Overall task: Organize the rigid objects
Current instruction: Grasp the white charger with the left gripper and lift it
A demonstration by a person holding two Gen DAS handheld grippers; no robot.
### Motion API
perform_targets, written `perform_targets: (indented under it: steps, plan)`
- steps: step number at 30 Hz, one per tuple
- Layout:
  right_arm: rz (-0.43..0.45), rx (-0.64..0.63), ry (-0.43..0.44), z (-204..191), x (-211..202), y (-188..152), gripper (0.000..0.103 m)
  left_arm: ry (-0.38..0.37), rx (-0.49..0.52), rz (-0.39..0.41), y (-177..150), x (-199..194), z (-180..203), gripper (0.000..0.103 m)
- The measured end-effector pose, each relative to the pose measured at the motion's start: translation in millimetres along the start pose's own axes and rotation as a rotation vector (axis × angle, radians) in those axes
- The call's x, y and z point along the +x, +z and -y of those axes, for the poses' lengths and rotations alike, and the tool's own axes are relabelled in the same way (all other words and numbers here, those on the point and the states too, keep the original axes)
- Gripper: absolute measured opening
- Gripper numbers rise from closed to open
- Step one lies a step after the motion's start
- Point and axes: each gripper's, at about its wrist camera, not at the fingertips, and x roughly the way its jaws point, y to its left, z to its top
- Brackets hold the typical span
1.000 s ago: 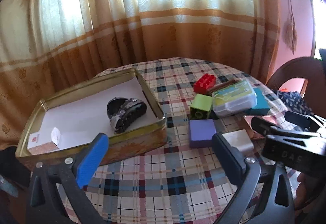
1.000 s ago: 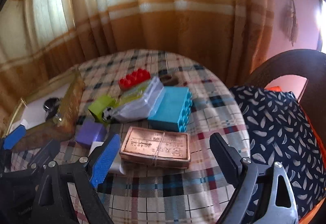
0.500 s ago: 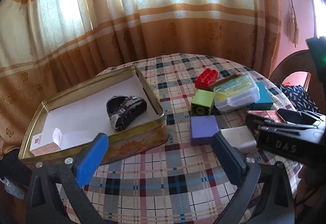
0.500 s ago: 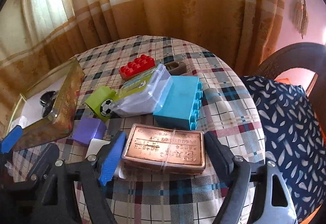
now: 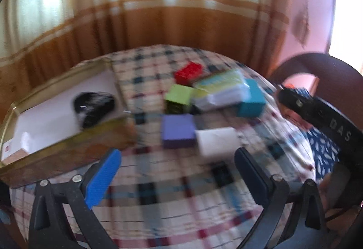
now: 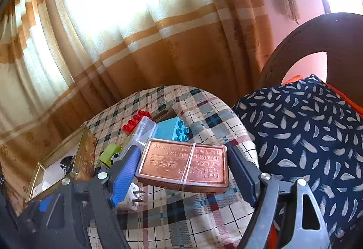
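Observation:
My right gripper [image 6: 183,172] is shut on a copper-coloured tin [image 6: 183,164] with a rubber band and holds it lifted above the checked table [image 6: 181,215]. My left gripper [image 5: 179,172] is open and empty over the table's near part; this view is blurred. Beyond it lie a purple block [image 5: 178,130], a white plug adapter [image 5: 216,140], a green block [image 5: 179,97], a red brick [image 5: 188,72], a clear plastic case [image 5: 221,90] and a teal brick [image 5: 250,99]. The gold tin tray [image 5: 56,149] at left holds a black hair clip [image 5: 94,105].
A small white box [image 5: 13,150] sits in the tray's near corner. A dark chair with a patterned navy cushion [image 6: 306,135] stands right of the table. Curtains hang behind. The right gripper's body [image 5: 324,122] crosses the left wrist view at right.
My right gripper closed on the copper tin and lifted it off the table, tilting upward. My left gripper shifted fast, blurring its view.

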Motion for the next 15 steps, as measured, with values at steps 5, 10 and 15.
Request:
perform_targets:
  steps: [5, 10, 15]
  plan:
    - [0.032, 0.036, -0.014, 9.0, -4.6, 0.2, 0.08, -0.036, 0.02, -0.045, 5.5, 14.9, 22.0, 0.098]
    - [0.038, 0.052, -0.018, 14.8, -6.4, -0.3, 0.08, -0.062, -0.03, -0.141, 10.4, 41.6, 32.6, 0.088]
    - [0.035, 0.025, -0.017, 11.4, -5.8, -0.7, 0.08, -0.027, -0.023, -0.175, 12.8, 52.4, 39.6, 0.081]
